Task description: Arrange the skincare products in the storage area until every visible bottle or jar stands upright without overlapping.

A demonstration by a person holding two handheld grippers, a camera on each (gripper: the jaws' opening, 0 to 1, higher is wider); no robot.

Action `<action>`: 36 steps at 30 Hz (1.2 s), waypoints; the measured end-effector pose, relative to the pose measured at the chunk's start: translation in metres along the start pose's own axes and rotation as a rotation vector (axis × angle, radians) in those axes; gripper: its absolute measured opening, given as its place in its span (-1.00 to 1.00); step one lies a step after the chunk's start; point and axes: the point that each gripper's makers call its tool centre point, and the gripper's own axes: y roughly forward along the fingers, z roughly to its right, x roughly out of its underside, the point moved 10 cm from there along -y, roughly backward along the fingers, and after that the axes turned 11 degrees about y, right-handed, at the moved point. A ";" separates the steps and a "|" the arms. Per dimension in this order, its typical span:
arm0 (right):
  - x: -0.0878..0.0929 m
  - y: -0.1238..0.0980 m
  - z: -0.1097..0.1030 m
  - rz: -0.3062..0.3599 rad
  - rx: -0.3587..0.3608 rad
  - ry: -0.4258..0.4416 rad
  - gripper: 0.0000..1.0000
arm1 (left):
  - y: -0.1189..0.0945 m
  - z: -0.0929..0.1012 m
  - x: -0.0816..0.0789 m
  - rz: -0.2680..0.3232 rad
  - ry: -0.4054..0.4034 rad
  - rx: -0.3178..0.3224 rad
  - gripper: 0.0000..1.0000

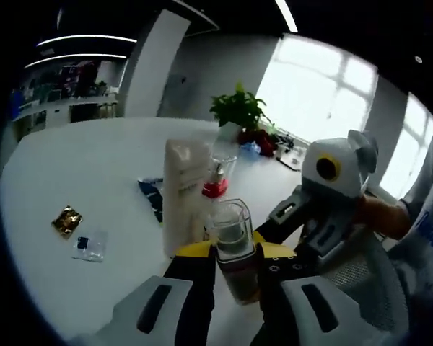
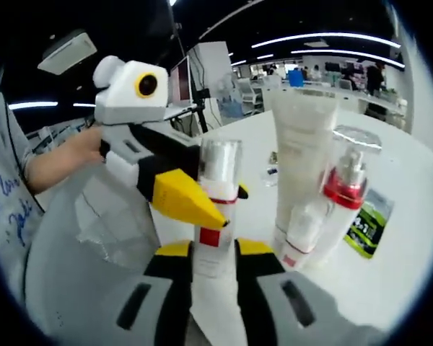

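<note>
A clear-capped bottle [image 1: 234, 245] with a red and white label [image 2: 215, 231] stands between the jaws of both grippers. My left gripper [image 1: 234, 254] is shut on it, and in the right gripper view it comes in from the left as the left gripper [image 2: 220, 198], at the bottle's collar. My right gripper [image 2: 215, 254] is shut on the lower body; in the left gripper view it is the right gripper [image 1: 281, 223]. Behind stand a cream tube [image 1: 186, 194] [image 2: 303, 144], a red-collared pump bottle [image 1: 216, 182] [image 2: 344, 191] and a small white bottle [image 2: 299, 234].
On the white round table [image 1: 72, 166] lie a gold packet [image 1: 66, 220], a small clear sachet [image 1: 89, 246] and a dark green packet [image 2: 368, 223]. A potted plant [image 1: 238, 108] stands at the far edge. A person's hand [image 2: 65, 155] holds the left gripper.
</note>
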 end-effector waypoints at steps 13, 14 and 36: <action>0.007 0.003 0.004 -0.037 -0.045 -0.077 -0.54 | 0.008 0.004 0.001 -0.016 0.109 0.137 -0.66; 0.008 0.003 0.006 -0.035 -0.040 -0.076 -0.54 | 0.008 0.004 0.001 -0.018 0.109 0.135 -0.65; 0.028 0.022 0.025 -0.110 -0.014 -0.117 -0.56 | 0.012 -0.008 0.003 -0.022 0.061 0.048 -0.57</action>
